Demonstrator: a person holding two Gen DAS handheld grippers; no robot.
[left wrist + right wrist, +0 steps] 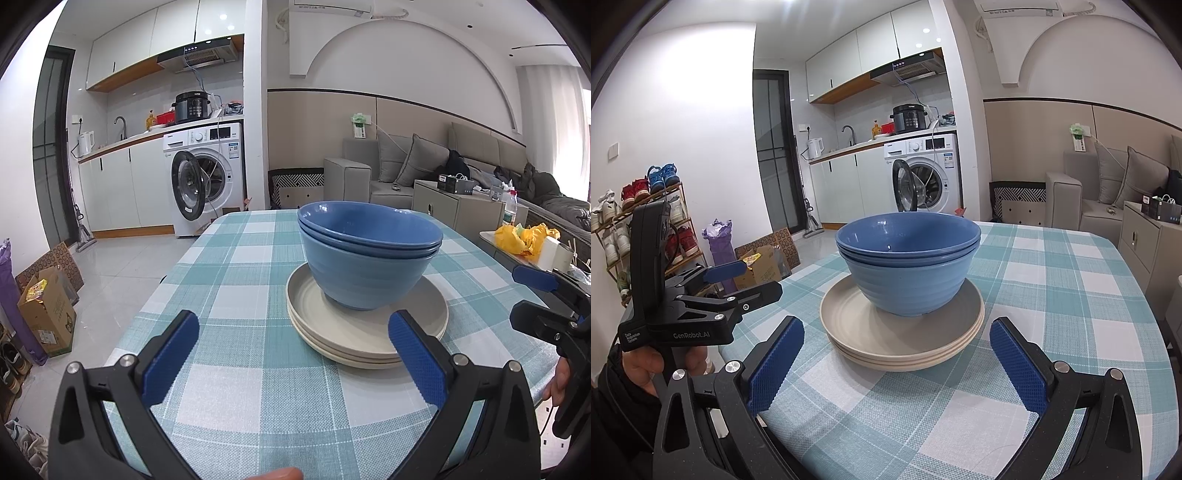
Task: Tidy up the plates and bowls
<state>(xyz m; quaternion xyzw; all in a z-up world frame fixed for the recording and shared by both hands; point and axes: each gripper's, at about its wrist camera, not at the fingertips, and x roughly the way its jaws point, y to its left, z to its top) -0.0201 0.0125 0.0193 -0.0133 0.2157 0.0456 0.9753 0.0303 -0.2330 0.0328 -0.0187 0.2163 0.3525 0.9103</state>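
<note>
At the far left of the right wrist view a wire shoe rack holds red, blue and white trainers against a plain white wall. Near it stand a purple bag and an open cardboard box on a glossy pale tile floor.

The left gripper is released, its jaws spread wide; each black finger carries a blue pad with a fine knurled texture. It hangs low over the counter, empty. The counter is covered in a woven cloth of teal and white checks with thin pale lines.

Just right of centre on that cloth sits the stack of plates: three round, matte, cream plates with shallow raised rims. On top of them rest the bowls, nested blue ones with faint horizontal ridges on the outer wall and a smooth inside. The left gripper's right pad stands in front of the plates' near edge; whether it touches them is unclear.

The right gripper is likewise released and empty, just in front of the plates.

Far behind stand white cabinets, a washing machine with its round door open, and, to the right, a grey sofa with cushions.
</note>
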